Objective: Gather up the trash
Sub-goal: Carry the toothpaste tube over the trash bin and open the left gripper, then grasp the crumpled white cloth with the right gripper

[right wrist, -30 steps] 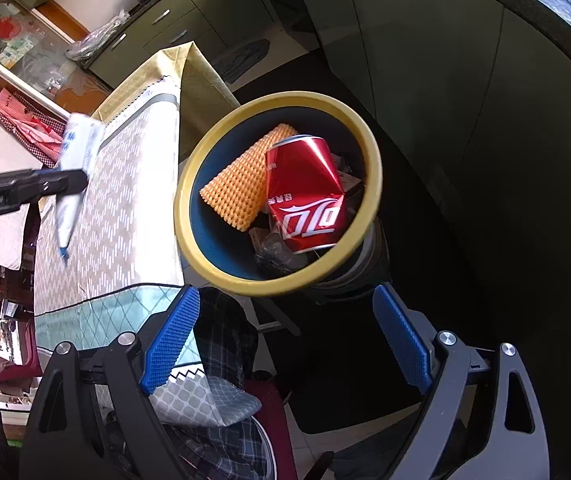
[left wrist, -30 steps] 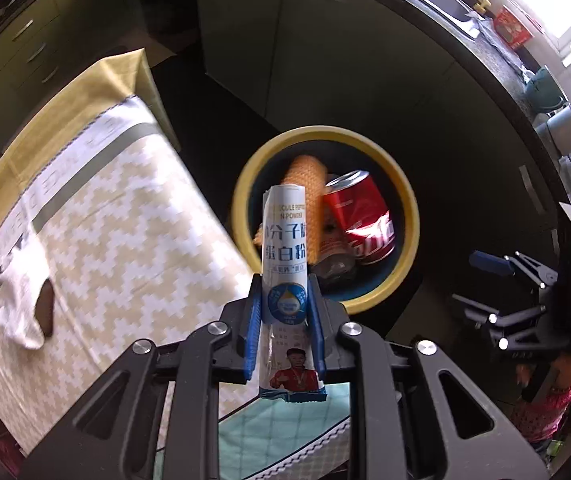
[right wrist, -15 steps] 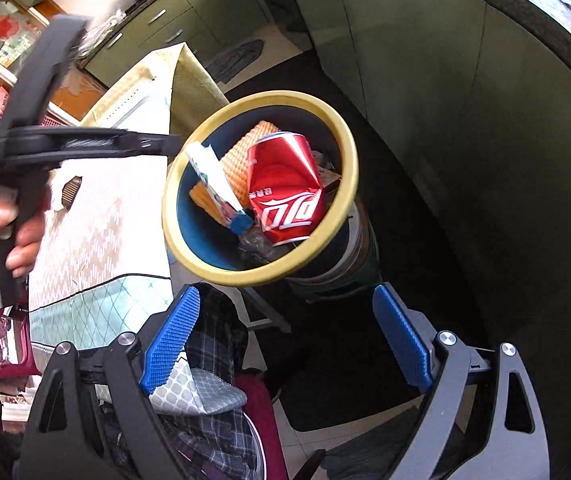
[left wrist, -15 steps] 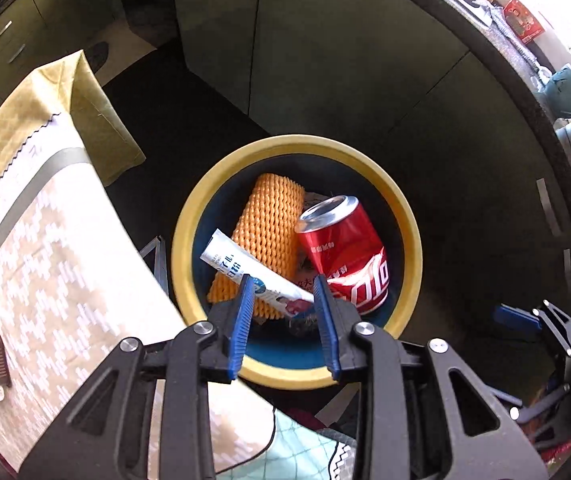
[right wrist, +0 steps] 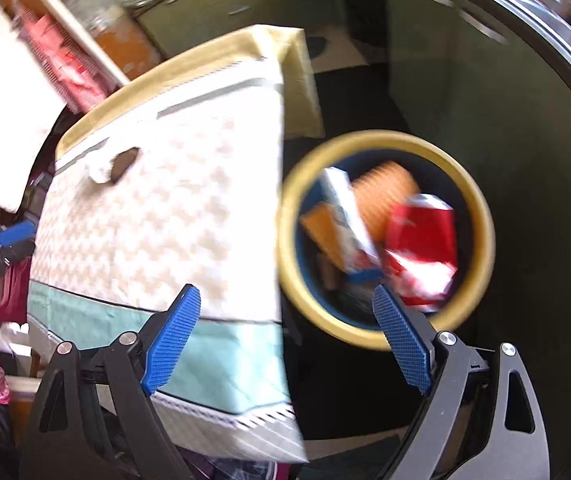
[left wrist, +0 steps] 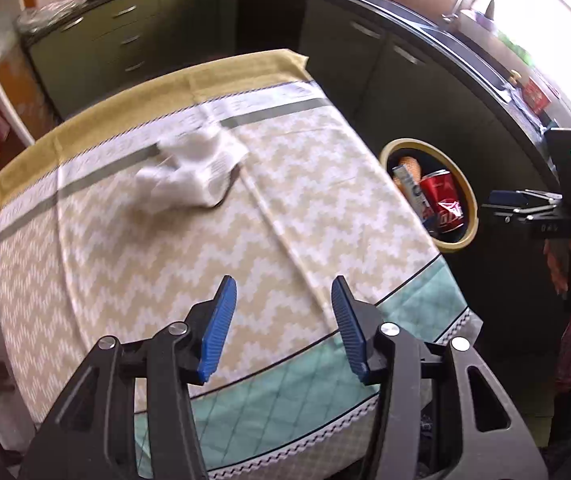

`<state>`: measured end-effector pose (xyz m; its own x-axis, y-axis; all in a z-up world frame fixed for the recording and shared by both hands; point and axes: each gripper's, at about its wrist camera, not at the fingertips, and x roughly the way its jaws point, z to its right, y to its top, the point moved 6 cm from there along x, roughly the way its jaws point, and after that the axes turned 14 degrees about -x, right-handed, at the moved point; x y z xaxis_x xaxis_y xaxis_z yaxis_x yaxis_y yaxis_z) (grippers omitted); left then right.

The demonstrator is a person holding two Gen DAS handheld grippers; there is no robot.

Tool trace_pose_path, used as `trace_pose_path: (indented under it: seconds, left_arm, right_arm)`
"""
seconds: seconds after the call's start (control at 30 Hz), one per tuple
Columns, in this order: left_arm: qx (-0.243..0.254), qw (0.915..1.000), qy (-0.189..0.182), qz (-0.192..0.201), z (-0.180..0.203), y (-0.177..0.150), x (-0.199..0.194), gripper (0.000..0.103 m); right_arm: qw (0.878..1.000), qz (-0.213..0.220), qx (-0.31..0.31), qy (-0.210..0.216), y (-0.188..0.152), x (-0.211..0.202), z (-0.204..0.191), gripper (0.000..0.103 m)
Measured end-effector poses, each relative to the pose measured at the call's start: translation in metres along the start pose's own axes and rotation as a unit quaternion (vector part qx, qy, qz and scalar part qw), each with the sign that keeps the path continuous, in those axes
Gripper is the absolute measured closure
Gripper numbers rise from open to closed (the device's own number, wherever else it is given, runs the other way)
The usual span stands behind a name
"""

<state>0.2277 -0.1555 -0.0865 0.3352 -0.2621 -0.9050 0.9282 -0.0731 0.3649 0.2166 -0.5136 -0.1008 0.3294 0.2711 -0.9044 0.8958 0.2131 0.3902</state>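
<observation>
**Both grippers empty, sachet lying in the bin**

Left gripper (left wrist: 283, 322) hangs over the near end of the table, its blue pads (left wrist: 218, 326) parted with nothing between them; the jaws have just been opening, and only the tablecloth (left wrist: 205, 248) shows through the gap. Right gripper (right wrist: 285, 338) is spread wide and empty too, one pad over the table's corner and the other over the near rim of the bin.

Under the left gripper, the cloth runs from a mint-green quilted border into a beige and white zigzag pattern, then a grey stripe and a mustard-yellow edge at the far end. A crumpled white tissue (left wrist: 193, 170) lies on the zigzag area toward that far end, blurred in the left view; in the right view a dark brown piece (right wrist: 124, 163) rests against it.

Just beside the table's edge stands the yellow-rimmed trash bin (right wrist: 481, 216), dark blue inside. In it lie a white and blue sachet (right wrist: 349, 216), leaning across an orange foam net sleeve (right wrist: 385, 192), and a dented red soda can (right wrist: 421, 240) next to them.

Beyond the bin, dark green kitchen cabinets (left wrist: 373, 72) curve under a black countertop (left wrist: 465, 60).
</observation>
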Motion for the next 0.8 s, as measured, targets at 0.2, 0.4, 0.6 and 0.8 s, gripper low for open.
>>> trace_pose_path:
  seconds: [0.2,0.4,0.6,0.8]
  left_arm:
    - [-0.079,0.9967,0.013,0.007,-0.098,-0.034,-0.009,0.053]
    - [-0.1,0.995,0.0,-0.001,-0.134,-0.052,-0.007,0.053]
    - [-0.093,0.9956,-0.003,-0.003,-0.141,-0.056,-0.005,0.053]
    - [-0.083,0.9965,-0.009,-0.003,-0.14,-0.054,-0.005,0.052]
  right_arm:
    - [0.996,0.009,-0.073,0.054,0.088,0.028,-0.108,0.038]
    - [0.987,-0.028,-0.14,0.068,0.148,0.081,-0.202,0.047]
    - [0.986,-0.07,-0.152,0.022,0.177,0.128,-0.234,0.05]
    - [0.982,-0.098,-0.159,-0.024,0.188,0.158,-0.234,0.061]
